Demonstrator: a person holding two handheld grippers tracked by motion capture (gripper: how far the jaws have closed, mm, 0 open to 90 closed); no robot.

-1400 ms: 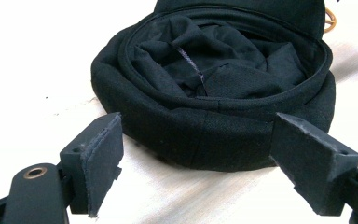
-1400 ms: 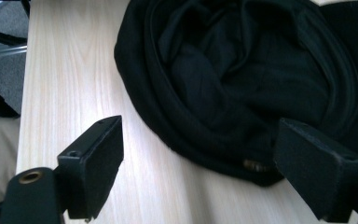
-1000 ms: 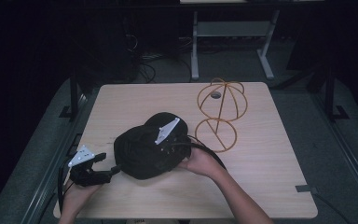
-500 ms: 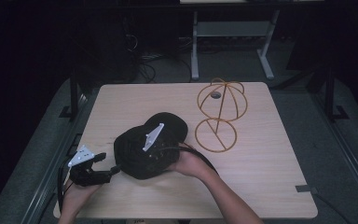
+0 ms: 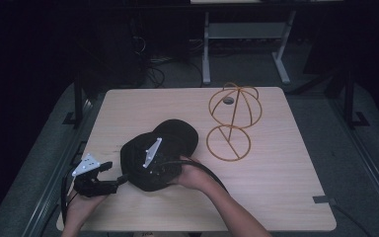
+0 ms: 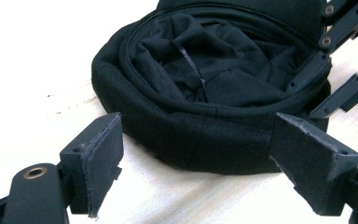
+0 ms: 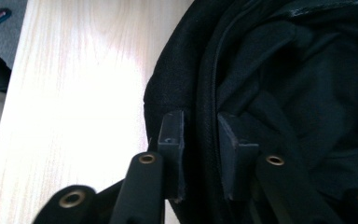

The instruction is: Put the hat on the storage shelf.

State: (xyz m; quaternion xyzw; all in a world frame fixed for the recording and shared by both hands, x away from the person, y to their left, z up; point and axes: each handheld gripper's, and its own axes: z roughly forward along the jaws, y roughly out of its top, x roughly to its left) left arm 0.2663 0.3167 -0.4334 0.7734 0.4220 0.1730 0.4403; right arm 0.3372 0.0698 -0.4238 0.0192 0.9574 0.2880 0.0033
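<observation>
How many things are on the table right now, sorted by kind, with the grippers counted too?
Black caps: 1
Gold wire hat stands: 1
Hand-held grippers: 2, the left gripper and the right gripper
Total: 4

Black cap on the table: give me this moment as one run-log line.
black cap: upside down on table | right tongs: just closing, astride cap rim | left tongs: open, short of cap | wire stand: bare
</observation>
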